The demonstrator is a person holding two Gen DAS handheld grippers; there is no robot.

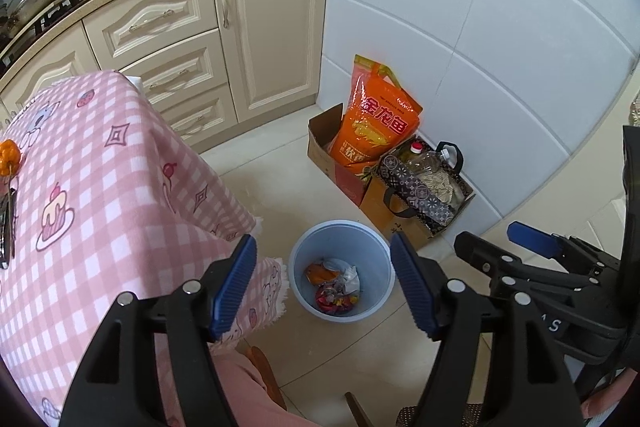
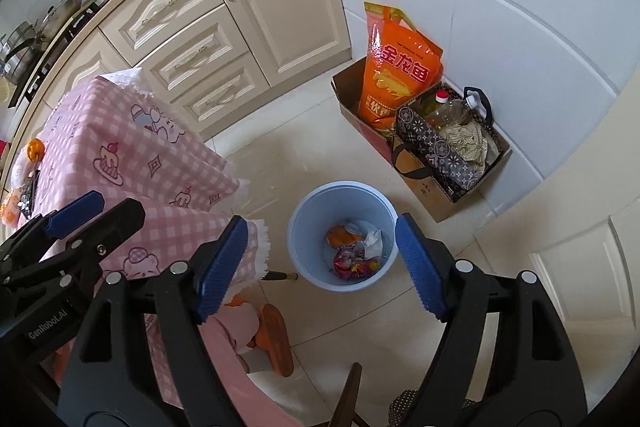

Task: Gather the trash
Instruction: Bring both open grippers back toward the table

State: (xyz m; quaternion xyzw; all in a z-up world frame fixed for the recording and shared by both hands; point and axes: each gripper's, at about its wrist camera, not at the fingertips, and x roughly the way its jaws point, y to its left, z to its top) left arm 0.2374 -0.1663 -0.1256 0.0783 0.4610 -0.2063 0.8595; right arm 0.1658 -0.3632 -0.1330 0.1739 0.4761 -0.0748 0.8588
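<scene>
A light blue trash bin [image 1: 372,301] [image 2: 304,227] stands on the tiled floor beside the table. Crumpled wrappers [image 1: 335,285] [image 2: 356,253], orange, red and white, lie in its bottom. My left gripper [image 1: 326,287] is open and empty, held high above the bin. My right gripper [image 2: 320,263] is open and empty too, above the bin. The right gripper also shows at the right of the left wrist view [image 1: 500,241], and the left gripper at the left of the right wrist view [image 2: 104,207]. An orange item [image 1: 9,157] [image 2: 34,150] lies on the table's far side.
The table with a pink checked cloth [image 1: 100,187] [image 2: 132,147] is on the left. A cardboard box [image 1: 324,151] [image 2: 348,95] holds an orange rice bag [image 1: 376,123] and a patterned bag with a bottle by the white tiled wall. Cream kitchen cabinets [image 1: 240,27] stand behind.
</scene>
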